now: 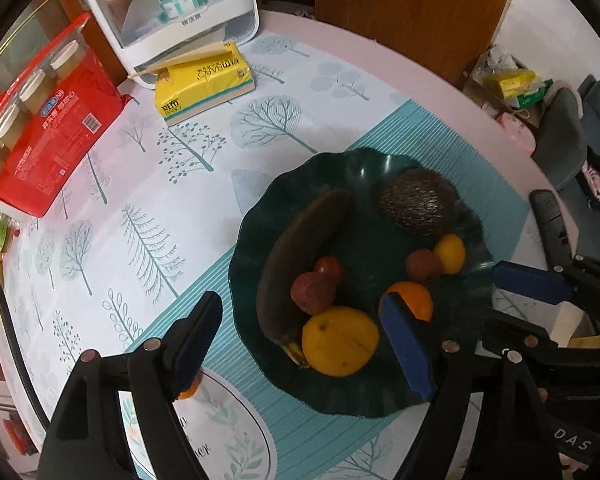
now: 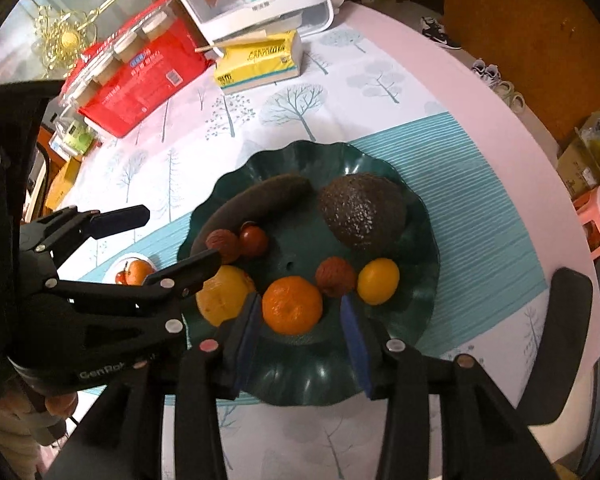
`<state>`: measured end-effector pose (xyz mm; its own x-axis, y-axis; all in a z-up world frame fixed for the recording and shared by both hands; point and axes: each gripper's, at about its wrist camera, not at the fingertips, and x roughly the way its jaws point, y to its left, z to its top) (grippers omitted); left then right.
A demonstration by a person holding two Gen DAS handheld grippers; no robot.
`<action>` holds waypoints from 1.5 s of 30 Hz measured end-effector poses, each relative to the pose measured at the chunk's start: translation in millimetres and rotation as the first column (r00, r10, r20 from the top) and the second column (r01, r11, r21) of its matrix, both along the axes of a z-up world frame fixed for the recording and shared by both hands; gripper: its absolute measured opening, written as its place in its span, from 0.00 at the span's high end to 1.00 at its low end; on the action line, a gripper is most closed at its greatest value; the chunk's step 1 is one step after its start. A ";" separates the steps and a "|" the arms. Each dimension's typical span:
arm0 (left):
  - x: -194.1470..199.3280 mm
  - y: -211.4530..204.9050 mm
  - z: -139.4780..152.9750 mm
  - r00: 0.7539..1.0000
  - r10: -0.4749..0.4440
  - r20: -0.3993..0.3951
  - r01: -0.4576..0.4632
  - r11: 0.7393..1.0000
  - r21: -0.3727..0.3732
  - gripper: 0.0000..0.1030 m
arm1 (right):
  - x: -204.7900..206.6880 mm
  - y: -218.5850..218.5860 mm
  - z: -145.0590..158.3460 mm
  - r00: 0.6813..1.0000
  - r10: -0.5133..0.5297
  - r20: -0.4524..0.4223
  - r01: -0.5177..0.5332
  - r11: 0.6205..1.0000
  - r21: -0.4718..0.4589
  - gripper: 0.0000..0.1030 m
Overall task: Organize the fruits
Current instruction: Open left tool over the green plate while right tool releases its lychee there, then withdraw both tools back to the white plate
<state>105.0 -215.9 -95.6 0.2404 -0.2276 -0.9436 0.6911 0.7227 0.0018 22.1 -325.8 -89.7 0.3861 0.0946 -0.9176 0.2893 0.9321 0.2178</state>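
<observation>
most of the fruit already sits in the dark green plate (image 2: 420, 216) at frame centre — the tangerine (image 2: 292, 305) lies free between the released right gripper (image 2: 300, 322). left gripper (image 1: 300, 328) gapes empty; a small orange fruit (image 2: 138, 272) at left remains outside, likely next.

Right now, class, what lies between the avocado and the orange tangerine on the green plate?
A reddish lychee lies between the avocado and tangerine, seen in the right wrist view.
</observation>
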 end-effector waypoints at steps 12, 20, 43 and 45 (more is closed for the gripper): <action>-25.6 56.7 57.0 1.000 0.023 -0.005 -0.024 0.990 -0.140 0.21 | -31.2 28.5 52.5 0.989 -0.035 0.141 0.047 0.995 -0.086 0.49; -42.6 127.9 93.1 0.991 0.092 0.100 -0.072 0.980 -0.187 0.21 | -27.1 75.5 84.0 0.972 0.021 0.234 0.002 0.995 -0.096 0.49; -61.2 301.0 10.4 0.900 0.436 0.018 -0.424 0.884 -0.198 0.21 | 36.5 202.4 47.6 0.952 0.237 0.194 -0.211 0.967 -0.146 0.49; -60.8 304.4 -3.8 0.889 0.458 -0.013 -0.451 0.870 -0.202 0.21 | 44.2 207.5 32.0 0.953 0.252 0.167 -0.230 0.963 -0.141 0.49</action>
<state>44.2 88.5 -99.5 0.3932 -0.2628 -0.8811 0.2887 0.9451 -0.1531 66.3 -118.2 -57.7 0.5265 0.1004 -0.8442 0.0183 0.9914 0.1293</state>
